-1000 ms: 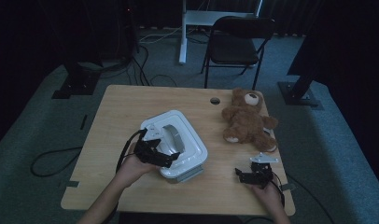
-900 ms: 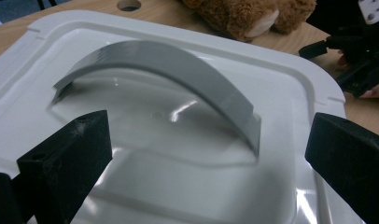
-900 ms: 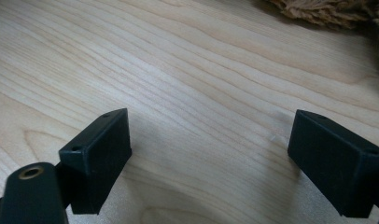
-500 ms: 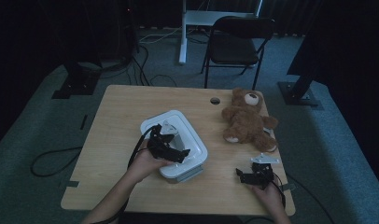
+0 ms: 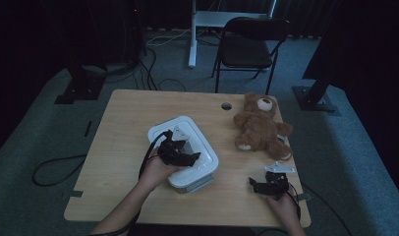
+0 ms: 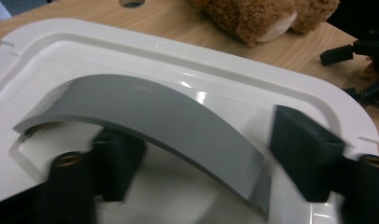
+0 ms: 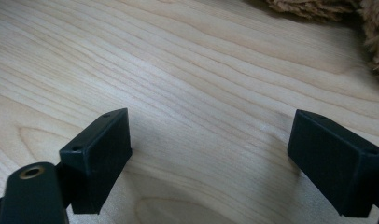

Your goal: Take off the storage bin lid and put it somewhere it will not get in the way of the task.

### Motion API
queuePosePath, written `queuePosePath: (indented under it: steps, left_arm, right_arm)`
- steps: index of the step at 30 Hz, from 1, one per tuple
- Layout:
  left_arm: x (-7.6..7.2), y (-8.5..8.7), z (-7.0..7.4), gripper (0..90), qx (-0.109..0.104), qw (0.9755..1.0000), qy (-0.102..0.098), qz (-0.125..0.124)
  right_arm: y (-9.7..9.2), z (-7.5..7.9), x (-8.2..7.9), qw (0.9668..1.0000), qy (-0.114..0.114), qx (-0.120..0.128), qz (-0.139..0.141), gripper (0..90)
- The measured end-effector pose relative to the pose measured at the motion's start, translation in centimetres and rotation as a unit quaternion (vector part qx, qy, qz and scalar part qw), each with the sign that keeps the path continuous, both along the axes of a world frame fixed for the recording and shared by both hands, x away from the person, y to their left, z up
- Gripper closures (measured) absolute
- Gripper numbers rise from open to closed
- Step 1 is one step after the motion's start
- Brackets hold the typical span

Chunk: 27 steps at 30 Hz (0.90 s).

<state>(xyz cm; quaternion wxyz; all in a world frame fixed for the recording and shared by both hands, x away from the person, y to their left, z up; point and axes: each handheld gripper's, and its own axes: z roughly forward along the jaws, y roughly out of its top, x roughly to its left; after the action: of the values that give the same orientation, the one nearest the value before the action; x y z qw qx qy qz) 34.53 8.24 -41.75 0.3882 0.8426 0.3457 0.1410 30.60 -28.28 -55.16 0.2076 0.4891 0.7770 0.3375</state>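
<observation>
A white lidded box (image 5: 207,152) lies mid-table, with a grey arched handle (image 6: 145,107) on its lid (image 6: 178,51). My left gripper (image 5: 187,157) hovers low over that lid. In the left gripper view, the left gripper (image 6: 211,161) has one pad under the arch and the other just past the handle's end. The jaws have just been closing with the handle between them, and the pads do not clearly press on it. My right gripper (image 5: 259,187) rests near the front right edge. The right gripper (image 7: 208,154) is open over bare wood.
A brown teddy bear (image 5: 260,125) lies on the table's (image 5: 124,128) right side, near a cable hole (image 5: 226,105). A black folding chair (image 5: 249,44) stands behind the table, and cables run across the floor. The bear (image 6: 262,16) sits just beyond the box.
My left hand has slid right from the box's left edge onto the middle of the lid. The right hand and the bear have stayed still.
</observation>
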Motion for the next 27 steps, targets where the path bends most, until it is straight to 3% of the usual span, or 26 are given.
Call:
queuePosePath:
  steps: [3,10,15,18,20,23,27]
  left_arm:
    - [0.0,0.3,-0.1,42.9,-0.012,0.9999,0.0,0.001]
    - [-0.4,0.5,-0.1,50.3,-0.032,0.9995,0.001,-0.004]
    - [-1.1,0.7,0.5,59.1,-0.047,0.9985,-0.002,-0.029]
    - [-1.6,0.9,1.2,66.4,-0.069,0.9968,-0.004,-0.042]
    - [-1.8,1.0,1.5,69.3,-0.072,0.9963,-0.008,-0.046]
    - [-2.8,1.2,2.5,72.5,-0.096,0.993,-0.022,-0.066]
    - [-3.6,1.6,3.7,75.6,-0.102,0.9913,-0.037,-0.075]
  right_arm:
    - [0.0,0.0,0.0,1.0,0.0,0.0,0.0,12.7]
    - [0.0,0.0,0.0,1.0,0.001,0.0,0.0,12.7]
    - [0.0,0.0,0.0,1.0,0.001,0.0,0.0,12.9]
    - [0.0,0.0,0.0,1.0,0.0,0.001,-0.002,13.6]
    - [0.0,0.0,0.0,1.0,0.0,0.001,-0.003,13.6]
    - [0.0,0.0,0.0,1.0,0.001,0.001,-0.002,13.6]
    - [0.0,0.0,0.0,1.0,0.0,0.001,-0.002,13.6]
